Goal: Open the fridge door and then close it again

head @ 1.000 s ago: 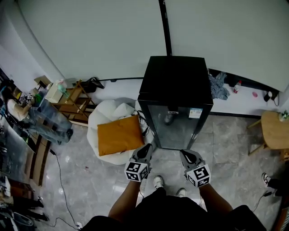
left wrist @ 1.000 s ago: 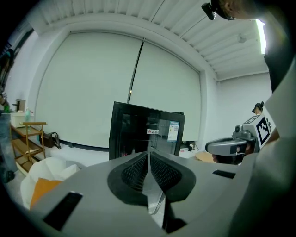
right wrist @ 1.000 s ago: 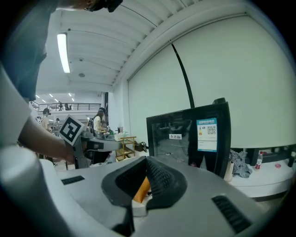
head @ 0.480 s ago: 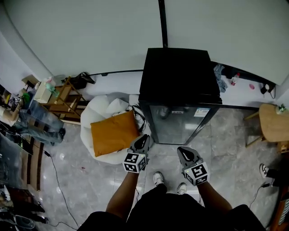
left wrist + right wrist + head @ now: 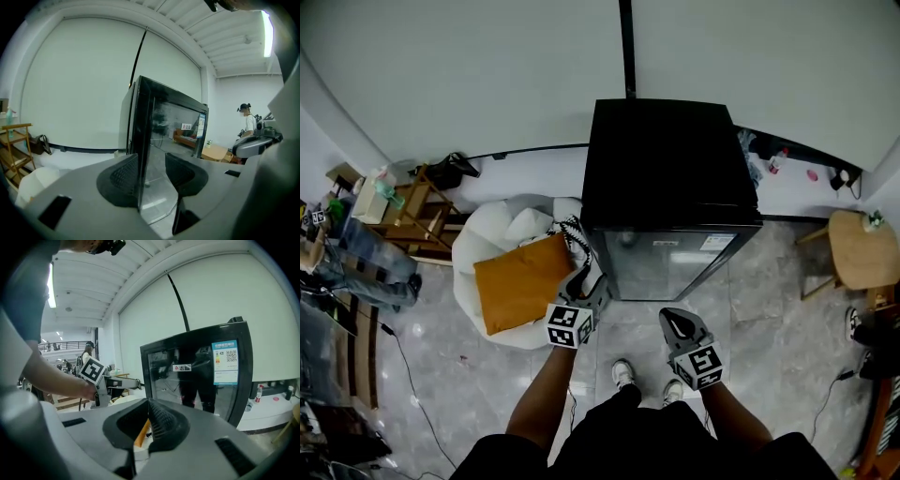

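Observation:
A black fridge (image 5: 666, 169) with a glass door (image 5: 661, 262) stands against the white wall, and its door looks flush with the body. My left gripper (image 5: 589, 278) is at the door's left front corner. In the left gripper view its jaws are opening (image 5: 150, 164), and the door's dark left edge (image 5: 140, 140) runs between the two pads without either pressing on it. My right gripper (image 5: 675, 323) hangs in front of the door, a little back from it. Its pads meet (image 5: 149, 411) with nothing between them, and the fridge (image 5: 197, 376) fills the view ahead.
A white beanbag (image 5: 502, 234) with an orange cushion (image 5: 520, 281) lies just left of the fridge. A wooden rack (image 5: 403, 211) stands farther left and a round wooden table (image 5: 858, 248) at the right. Cables trail over the grey floor. A person (image 5: 248, 122) stands far off.
My left gripper has moved forward and left to the fridge door's left edge, and its jaws have gone from shut to wide apart. The right gripper has shifted slightly.

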Available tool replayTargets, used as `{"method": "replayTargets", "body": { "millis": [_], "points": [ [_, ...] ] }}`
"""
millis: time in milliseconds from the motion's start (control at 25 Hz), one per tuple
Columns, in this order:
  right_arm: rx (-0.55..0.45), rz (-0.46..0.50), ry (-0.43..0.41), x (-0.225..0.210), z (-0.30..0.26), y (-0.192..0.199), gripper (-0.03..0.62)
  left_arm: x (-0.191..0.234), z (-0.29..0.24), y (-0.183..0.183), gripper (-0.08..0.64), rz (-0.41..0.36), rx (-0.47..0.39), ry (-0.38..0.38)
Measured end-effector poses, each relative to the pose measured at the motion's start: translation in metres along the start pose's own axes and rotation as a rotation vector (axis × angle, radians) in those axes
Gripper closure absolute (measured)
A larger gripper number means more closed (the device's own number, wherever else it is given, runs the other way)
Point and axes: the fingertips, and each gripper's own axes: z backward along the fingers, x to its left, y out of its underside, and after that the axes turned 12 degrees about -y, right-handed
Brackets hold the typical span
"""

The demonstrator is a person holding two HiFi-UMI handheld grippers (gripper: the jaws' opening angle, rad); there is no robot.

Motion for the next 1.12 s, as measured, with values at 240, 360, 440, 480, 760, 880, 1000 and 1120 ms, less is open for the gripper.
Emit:
{"method": "replayTargets", "body": {
  "millis": [240,360,440,480,760,880,1000,1120],
  "points": [
    [-0.003,0.003,0.031,-0.008,-0.012,-0.005,0.575,0.011,-0.029,0.005,0.359,-0.046,0.057,0.008],
    [0.001,0.008,0.047,-0.013,-0.015,-0.005,0.574,0.013,-0.039,0.005,0.359,-0.054,0.061,0.013],
    [0.003,0.005,0.054,-0.014,-0.018,-0.005,0.574,0.015,-0.045,0.004,0.357,-0.069,0.063,0.012],
    [0.002,0.002,0.059,-0.015,-0.019,-0.005,0.574,0.016,-0.047,0.004,0.357,-0.076,0.064,0.015],
    [0.002,-0.006,0.088,-0.021,-0.021,-0.001,0.574,0.014,-0.058,0.004,0.357,-0.096,0.062,0.041],
    [0.002,-0.008,0.097,-0.023,-0.019,-0.002,0.574,0.012,-0.063,0.005,0.357,-0.113,0.069,0.042],
    [0.018,-0.008,0.099,-0.023,-0.016,0.001,0.574,0.013,-0.065,0.004,0.368,-0.104,0.066,0.042],
    [0.024,-0.009,0.107,-0.024,-0.015,0.004,0.574,0.012,-0.066,0.003,0.371,-0.081,0.06,0.04]
  ]
}}
